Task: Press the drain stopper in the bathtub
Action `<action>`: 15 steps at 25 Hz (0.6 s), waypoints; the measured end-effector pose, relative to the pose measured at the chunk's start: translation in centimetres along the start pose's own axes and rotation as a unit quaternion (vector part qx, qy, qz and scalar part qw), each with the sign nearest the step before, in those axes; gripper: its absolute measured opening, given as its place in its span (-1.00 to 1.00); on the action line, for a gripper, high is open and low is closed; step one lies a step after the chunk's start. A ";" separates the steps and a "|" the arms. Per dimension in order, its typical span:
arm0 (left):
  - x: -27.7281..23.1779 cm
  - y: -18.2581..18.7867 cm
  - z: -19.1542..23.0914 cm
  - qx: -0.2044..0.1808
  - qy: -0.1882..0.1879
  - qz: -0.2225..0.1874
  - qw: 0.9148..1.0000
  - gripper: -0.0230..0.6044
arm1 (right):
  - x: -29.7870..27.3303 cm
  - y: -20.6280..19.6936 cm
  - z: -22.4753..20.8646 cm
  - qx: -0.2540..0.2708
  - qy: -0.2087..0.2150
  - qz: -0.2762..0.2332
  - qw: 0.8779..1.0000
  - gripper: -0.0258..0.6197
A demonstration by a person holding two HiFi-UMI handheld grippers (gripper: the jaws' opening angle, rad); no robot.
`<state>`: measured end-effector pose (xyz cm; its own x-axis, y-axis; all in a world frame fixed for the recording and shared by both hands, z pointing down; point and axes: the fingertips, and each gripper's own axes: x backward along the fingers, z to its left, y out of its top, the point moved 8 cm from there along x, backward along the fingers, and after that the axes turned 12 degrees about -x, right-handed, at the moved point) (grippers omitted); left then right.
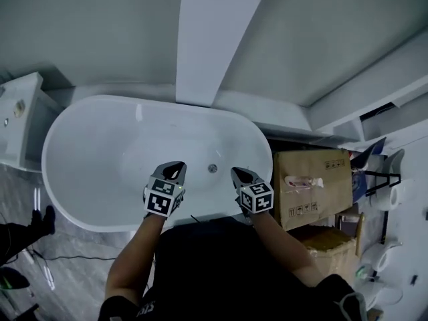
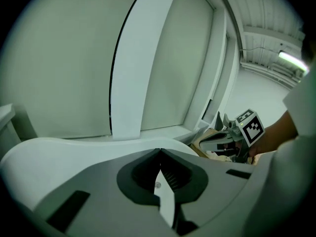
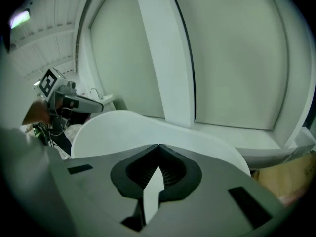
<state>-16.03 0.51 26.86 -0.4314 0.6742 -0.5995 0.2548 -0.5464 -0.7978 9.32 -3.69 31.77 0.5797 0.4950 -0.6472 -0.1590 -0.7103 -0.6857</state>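
Blocking both gripper views: the lower half of each is filled by that gripper's own grey body, so the tub floor is not shown there. Only a curve of white rim and the wall behind are seen.
Left edge: a white fixture [image 1: 23,109] beside the tub is cut off by the frame and cannot be identified. The dark shapes on the floor below it are not made out.
Bathtub [image 1: 80,199]: white and oval, seen from above. Part of its near rim is covered by the grippers and the person's torso.
Left gripper [image 1: 175,170]: held over the near rim, to the left of the drain. Its jaws are brought together at the tips, nothing is clamped between them and nothing is touched.
Drain stopper [image 1: 212,168]: a small round disc on the bathtub floor, close to the near wall and about midway along it. It is shown in the head view only, between the two gripper tips and apart from both. Whether it is raised or pressed cannot be told.
Right gripper [image 1: 239,174]: held over the near rim, to the right of the drain. Its jaw tips are likewise met, with nothing held and nothing touched.
Cardboard box [image 1: 314,186]: set just beside the bathtub's right end. The print on it is too small to be read.
Right edge: white and dark items are cut off by the frame and cannot be told apart.
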 end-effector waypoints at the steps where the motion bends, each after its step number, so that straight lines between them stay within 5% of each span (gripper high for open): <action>1: 0.4 0.9 -0.5 -0.006 0.003 -0.008 1.000 -0.89 | 0.8 0.9 0.4 -0.004 0.015 -0.016 1.000 -0.88; 4: 1.2 3.6 -1.7 -0.018 0.011 -0.025 0.999 -0.89 | 3.8 4.2 1.6 -0.028 0.063 -0.069 0.995 -0.88; 8: 3.1 7.9 -3.3 -0.034 0.019 -0.057 0.998 -0.89 | 8.6 9.7 3.8 0.003 0.115 -0.139 0.984 -0.88; 15: 5.3 15.1 -7.0 -0.042 0.045 -0.113 0.992 -0.89 | 15.9 14.6 2.4 0.010 0.148 -0.181 0.972 -0.88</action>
<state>-8.45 -0.67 11.17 -0.4082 0.8177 -0.4058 0.2339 -0.3360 -0.9124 14.26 -5.03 10.67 0.8045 0.5433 -0.2401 0.0842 -0.5044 -0.8594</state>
